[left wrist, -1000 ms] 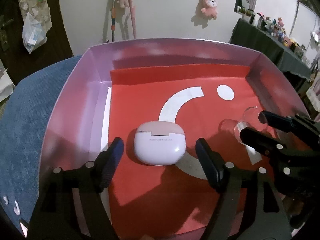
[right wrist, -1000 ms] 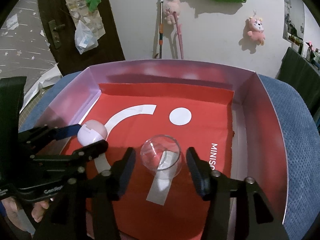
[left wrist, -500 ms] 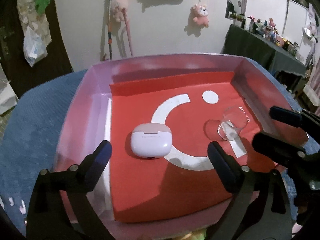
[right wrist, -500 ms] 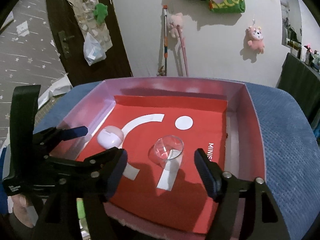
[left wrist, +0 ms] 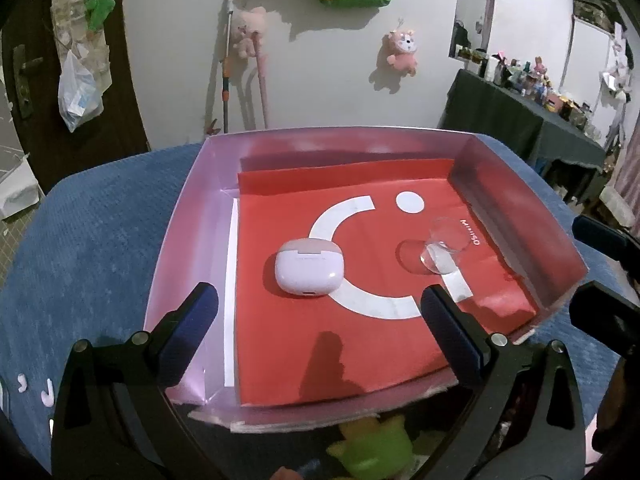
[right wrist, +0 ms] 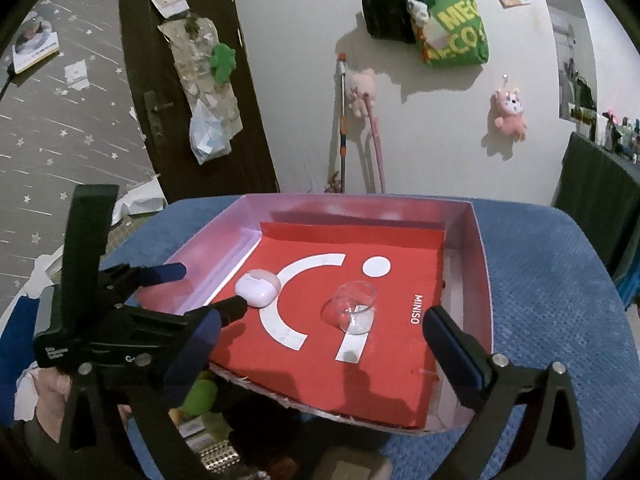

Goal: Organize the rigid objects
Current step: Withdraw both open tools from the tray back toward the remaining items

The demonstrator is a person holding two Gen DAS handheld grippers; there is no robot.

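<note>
A pale pink earbud case [left wrist: 309, 271] lies on the red liner inside a shallow pink box [left wrist: 188, 216]. A small clear glass cup [left wrist: 444, 245] stands to its right on the liner. My left gripper [left wrist: 318, 334] is open and empty, held above the box's near edge, short of the case. My right gripper [right wrist: 324, 352] is open and empty, also back from the box's near edge, with the cup [right wrist: 354, 307] ahead of it. The case [right wrist: 258, 286] and the left gripper [right wrist: 168, 292] show at the left in the right wrist view.
The box [right wrist: 480, 280] rests on a blue textured cushion [left wrist: 88, 248]. A green toy [left wrist: 372, 448] and other small items lie below the box's near edge. A wall with hanging plush toys and a dark door stand behind.
Both grippers have pulled back and up from the box, opening wide. The earbud case and the glass cup stay where they were on the red liner.
</note>
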